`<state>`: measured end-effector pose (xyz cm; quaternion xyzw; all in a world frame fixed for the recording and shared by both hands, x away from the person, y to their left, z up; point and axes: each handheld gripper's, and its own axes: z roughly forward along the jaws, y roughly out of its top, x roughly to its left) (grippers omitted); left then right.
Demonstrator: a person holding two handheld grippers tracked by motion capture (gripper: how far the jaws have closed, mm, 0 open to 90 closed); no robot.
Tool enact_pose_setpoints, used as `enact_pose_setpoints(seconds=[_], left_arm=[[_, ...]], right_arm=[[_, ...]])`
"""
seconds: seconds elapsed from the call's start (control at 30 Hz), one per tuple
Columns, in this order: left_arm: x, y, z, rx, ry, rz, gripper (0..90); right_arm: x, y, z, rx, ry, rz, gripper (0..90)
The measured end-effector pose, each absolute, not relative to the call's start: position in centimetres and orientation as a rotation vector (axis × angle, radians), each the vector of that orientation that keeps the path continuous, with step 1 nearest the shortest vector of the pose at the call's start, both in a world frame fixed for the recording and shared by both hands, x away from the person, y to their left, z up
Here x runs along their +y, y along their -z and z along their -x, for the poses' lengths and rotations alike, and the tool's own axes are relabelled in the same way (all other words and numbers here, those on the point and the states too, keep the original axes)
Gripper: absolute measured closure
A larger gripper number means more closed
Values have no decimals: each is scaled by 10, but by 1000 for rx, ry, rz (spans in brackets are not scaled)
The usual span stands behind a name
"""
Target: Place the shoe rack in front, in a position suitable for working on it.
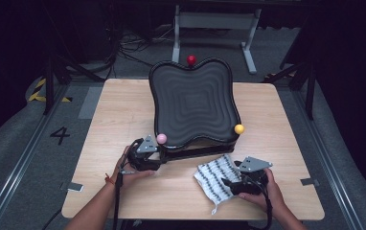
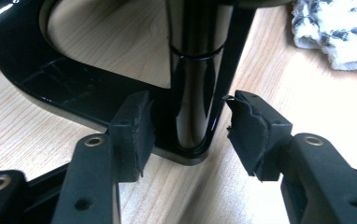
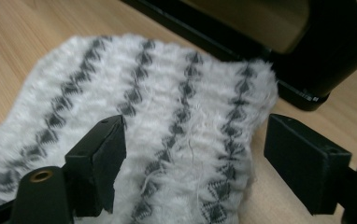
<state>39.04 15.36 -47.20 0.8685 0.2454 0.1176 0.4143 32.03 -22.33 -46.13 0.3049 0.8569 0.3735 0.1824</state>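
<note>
High view: pink ball beside stand.

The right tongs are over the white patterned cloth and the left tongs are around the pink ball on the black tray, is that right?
Not quite: the left tongs straddle the glossy black upright post of the tray's stand, as the left gripper view shows. The right tongs are over the white grey-patterned fluffy cloth.

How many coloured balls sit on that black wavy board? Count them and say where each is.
3. A red ball at the top edge of the board, a pink ball at its lower left corner, a yellow ball at its lower right corner. Others may hide behind the board.
</note>
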Motion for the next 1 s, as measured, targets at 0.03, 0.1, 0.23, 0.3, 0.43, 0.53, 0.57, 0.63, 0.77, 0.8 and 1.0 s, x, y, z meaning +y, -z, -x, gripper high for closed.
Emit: enact_pose_setpoints(seconds=[0.03, 0.1, 0.23, 0.3, 0.43, 0.53, 0.57, 0.63, 0.77, 0.8, 1.0], left_arm=[[154, 472, -391, 618, -295, -2180, 500], [155, 473, -391, 623, -286, -2173, 543], [155, 474, -392, 628, -295, -2179, 564], [155, 475, -393, 633, -291, -2174, 556], [154, 476, -393, 632, -289, -2187, 518], [152, 477, -394, 634, -294, -2182, 519], [151, 477, -395, 634, -297, -2178, 519], [148, 478, -395, 614, -300, -2180, 540], [145, 478, -395, 612, -296, -2176, 588], [144, 478, -395, 603, -293, -2175, 606], [144, 478, -395, 592, -286, -2167, 731]], right_arm=[[-222, 459, -319, 2420, -1069, -849, 200], [-216, 458, -316, 2447, -1066, -814, 174], [-203, 465, -313, 2501, -1008, -741, 161], [-200, 475, -317, 2528, -955, -769, 143], [-205, 477, -322, 2519, -950, -801, 67], [-210, 480, -326, 2526, -981, -866, 57], [-210, 480, -326, 2526, -981, -866, 57], [-211, 480, -327, 2540, -991, -880, 76], [-211, 479, -328, 2555, -987, -871, 148], [-212, 477, -328, 2559, -986, -870, 206], [-213, 472, -329, 2547, -985, -849, 535]])
